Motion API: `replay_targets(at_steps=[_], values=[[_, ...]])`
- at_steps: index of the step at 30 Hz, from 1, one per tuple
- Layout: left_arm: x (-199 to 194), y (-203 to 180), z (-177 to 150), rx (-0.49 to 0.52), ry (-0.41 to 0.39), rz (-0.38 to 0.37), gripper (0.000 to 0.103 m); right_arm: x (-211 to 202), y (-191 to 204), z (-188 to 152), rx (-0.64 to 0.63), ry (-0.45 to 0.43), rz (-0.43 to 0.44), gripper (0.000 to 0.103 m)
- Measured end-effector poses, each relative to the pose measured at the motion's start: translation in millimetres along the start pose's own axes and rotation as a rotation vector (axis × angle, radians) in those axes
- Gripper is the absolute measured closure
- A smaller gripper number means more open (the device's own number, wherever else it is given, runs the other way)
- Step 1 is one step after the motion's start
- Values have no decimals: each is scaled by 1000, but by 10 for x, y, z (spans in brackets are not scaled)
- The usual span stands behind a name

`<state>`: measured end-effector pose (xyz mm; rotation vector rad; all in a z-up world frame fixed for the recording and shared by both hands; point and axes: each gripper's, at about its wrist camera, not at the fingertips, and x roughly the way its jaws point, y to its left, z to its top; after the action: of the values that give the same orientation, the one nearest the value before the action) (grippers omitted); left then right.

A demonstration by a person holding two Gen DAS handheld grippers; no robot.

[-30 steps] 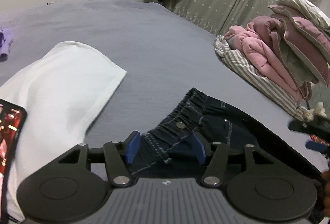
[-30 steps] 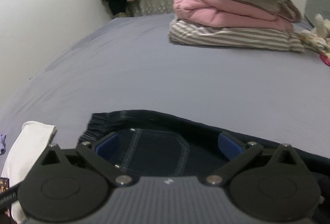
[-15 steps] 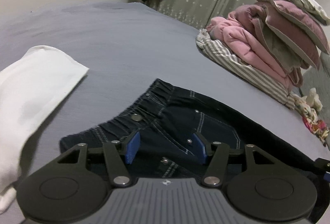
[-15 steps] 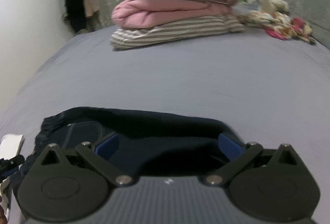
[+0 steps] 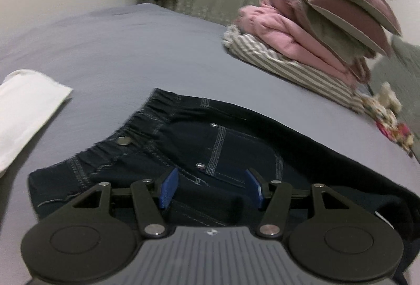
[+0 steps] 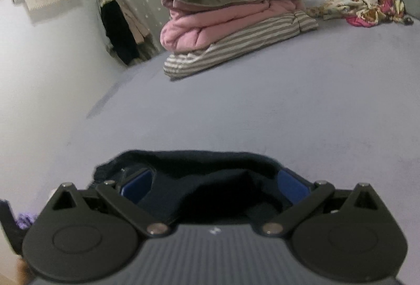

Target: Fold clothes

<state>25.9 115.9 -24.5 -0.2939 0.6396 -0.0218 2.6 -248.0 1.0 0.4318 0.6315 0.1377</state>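
Dark denim jeans (image 5: 210,143), elastic waistband, white stitching, flat on the bed

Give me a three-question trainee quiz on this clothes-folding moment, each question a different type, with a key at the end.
1. True or false: the dark jeans lie on the grey bed with the elastic waistband toward the white cloth.
2. Multiple choice: what sits at the bottom of the bedding pile? A) a pink quilt B) a striped blanket C) a white cloth
3. Fill in: in each wrist view, the left gripper and the right gripper have their blue pads ____, with dark fabric between them.

Key: 1 true; 2 B, the striped blanket; 3 apart (both open).
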Motion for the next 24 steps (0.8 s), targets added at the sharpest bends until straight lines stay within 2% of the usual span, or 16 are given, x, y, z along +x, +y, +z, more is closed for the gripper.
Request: replay_targets(at_steps=[3,8,16,18,19,20,22,24], values=[[-6,-118,0,63,16,-40,48,-154,-275,29,64,-2,-4,0],[-103,-388,-10,114,28,-112,48,-186,-682,-67,173,66,-20,0],[-324,-950,-296,204,77,-248,48,-155,-714,-334,135,176,-20,4],[-393,-1124,-391,251,74,-289,48,-117,-672,-383,116,193,-16,13],[-428,-1222,-438,282,68,-311,48,-86,-649,-391,110,198,-17,23],[-457,-1318,-488,316,64,-329,48,-57,-641,-386,113,201,-18,38],[-509,-1509,-590,383,61,-363,48,-18,-669,-365,137,206,-12,58],[-545,-1684,-692,431,59,-389,48,12,-701,-341,164,208,-4,60]])
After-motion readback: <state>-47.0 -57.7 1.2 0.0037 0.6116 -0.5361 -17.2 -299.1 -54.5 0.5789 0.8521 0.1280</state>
